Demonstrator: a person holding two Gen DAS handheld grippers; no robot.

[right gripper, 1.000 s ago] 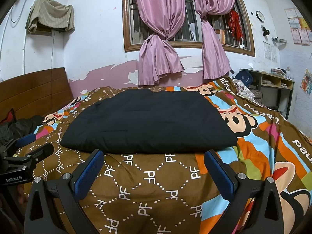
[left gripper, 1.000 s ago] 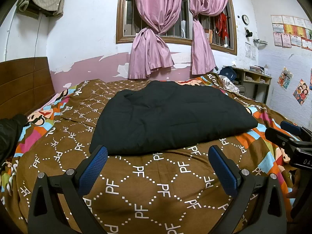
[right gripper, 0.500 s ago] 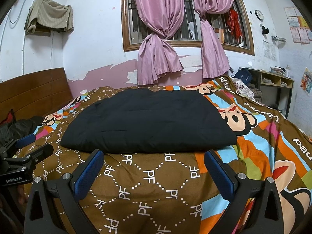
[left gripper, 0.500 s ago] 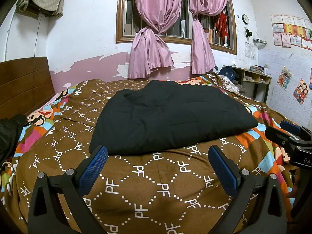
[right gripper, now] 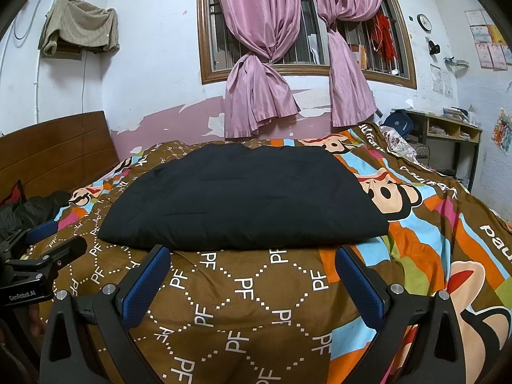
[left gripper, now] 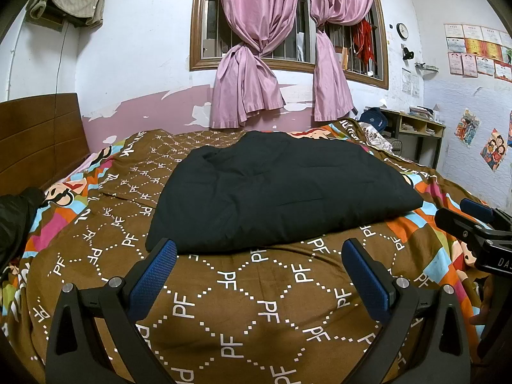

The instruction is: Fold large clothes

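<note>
A bed [left gripper: 96,256] under a brown "PF" monkey-print bedspread [left gripper: 243,291] is filling both views, and a folded black padded garment [left gripper: 275,198] is lying flat at its middle. The left tool [left gripper: 259,265] is hovering released just short of the garment's near edge, touching nothing. The right tool [right gripper: 252,272] is hovering beside it, likewise spread wide and gripping nothing, blue pads [right gripper: 145,283] showing

Matt black cloth garment [left gripper: 281,192] (seemingly padded) on a printed cloth bedspread [left gripper: 243,300]; wooden headboard [right gripper: 54,156]; slightly shiny pink curtains [right gripper: 262,64].
</note>
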